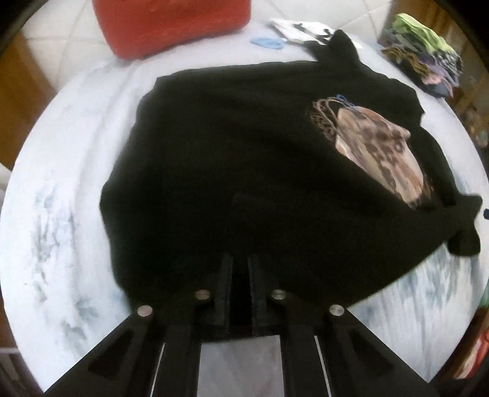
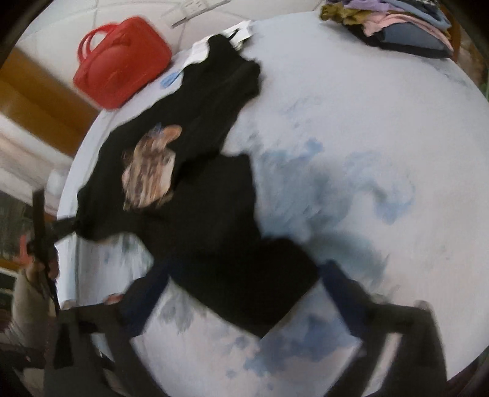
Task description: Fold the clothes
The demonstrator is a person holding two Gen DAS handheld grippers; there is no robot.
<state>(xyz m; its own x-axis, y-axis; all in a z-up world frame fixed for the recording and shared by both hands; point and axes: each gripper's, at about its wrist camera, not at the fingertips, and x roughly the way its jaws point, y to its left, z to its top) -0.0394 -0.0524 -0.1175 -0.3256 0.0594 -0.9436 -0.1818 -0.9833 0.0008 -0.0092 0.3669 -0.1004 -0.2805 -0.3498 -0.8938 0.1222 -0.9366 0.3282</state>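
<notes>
Left claw (image 1: 240, 268) is clenched on the near hem of the black shirt (image 1: 244, 158), at six o'clock on the tabletop (image 1: 55, 198). The shirt looks soft and limp; grip edges or corners. Right claw (image 2: 244, 305) gapes released over a corner.

A home: bed (image 2: 366, 122), clothes pile (image 2: 397, 27), red handbag (image 2: 122, 64).
</notes>
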